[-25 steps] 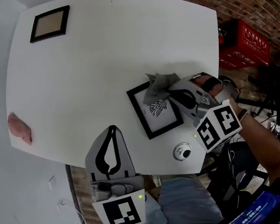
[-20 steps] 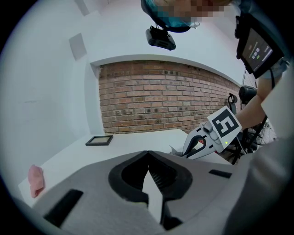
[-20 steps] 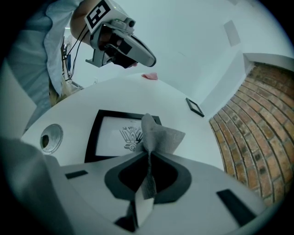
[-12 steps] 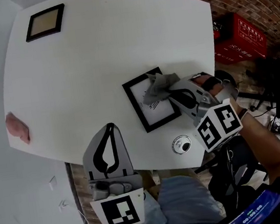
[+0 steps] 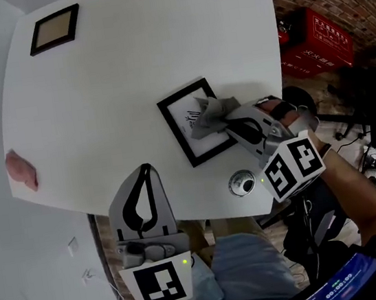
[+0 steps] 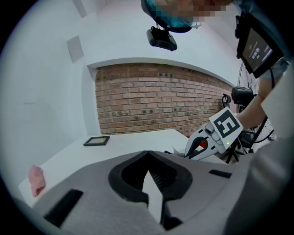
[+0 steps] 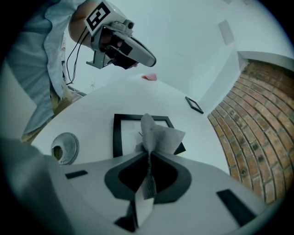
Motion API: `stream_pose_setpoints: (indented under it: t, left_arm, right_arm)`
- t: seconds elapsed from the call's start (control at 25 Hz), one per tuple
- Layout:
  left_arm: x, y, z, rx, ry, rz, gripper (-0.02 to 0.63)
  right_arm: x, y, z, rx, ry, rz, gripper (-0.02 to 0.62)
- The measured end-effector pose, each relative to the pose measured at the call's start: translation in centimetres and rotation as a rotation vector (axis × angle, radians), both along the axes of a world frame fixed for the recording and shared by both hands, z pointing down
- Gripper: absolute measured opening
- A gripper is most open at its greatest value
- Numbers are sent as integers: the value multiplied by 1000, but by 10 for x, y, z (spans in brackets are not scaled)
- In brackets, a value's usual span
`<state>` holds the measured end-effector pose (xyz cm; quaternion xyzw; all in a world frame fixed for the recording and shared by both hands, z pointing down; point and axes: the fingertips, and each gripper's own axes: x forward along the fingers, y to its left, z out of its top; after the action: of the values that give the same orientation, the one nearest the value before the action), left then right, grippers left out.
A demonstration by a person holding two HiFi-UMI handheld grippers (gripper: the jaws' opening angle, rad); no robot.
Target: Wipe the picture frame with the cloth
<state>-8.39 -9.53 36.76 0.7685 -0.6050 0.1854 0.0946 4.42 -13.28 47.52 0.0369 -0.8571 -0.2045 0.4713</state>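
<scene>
1. Two picture frames. A black-edged frame [image 5: 194,120] with a white print lies toward the table's near right side. A smaller dark frame [image 5: 54,29] with a tan panel sits at the far left corner. They are well apart.
2. One grey cloth [image 5: 211,113]. One pink lump [image 5: 21,169] at the table's left edge. One round metal port [image 5: 242,183] set in the top, near the black-edged frame's near corner.
3. Two grippers, one per hand.
4. Surface is a white table [image 5: 128,71] with rounded corners. The room has a brick wall on the far side and a white wall to the left. A red crate [image 5: 315,43] sits on the floor to the right.
5. Right gripper [image 5: 231,117]: jaws clamped on the cloth, which bunches out ahead of the tips and lies over the right part of the black-edged frame. The gripper slants in from the right, and the forearm [image 5: 349,182] comes up from the lower right.
6. Left gripper [image 5: 146,169]: jaws closed together with nothing between them. It is held at the table's near edge, tips pointing across the top, clear of both frames.
</scene>
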Motion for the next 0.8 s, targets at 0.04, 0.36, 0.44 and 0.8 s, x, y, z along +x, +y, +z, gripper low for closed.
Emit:
stream_pose_setpoints:
  t: [0.04, 0.36, 0.44, 0.8]
  left_arm:
    - [1, 2, 0, 0, 0, 3, 9]
    - [7, 15, -2, 6, -3, 29, 9]
    - [6, 19, -2, 6, -5, 36, 9]
    - [8, 36, -2, 14, -4, 58, 9]
  right_arm:
    - [1, 3, 0, 0, 1, 2, 24]
    - [10, 21, 0, -9, 4, 28, 25]
    - [11, 26, 0, -5, 7, 33, 25]
    - [14, 49, 1, -3, 7, 46, 25]
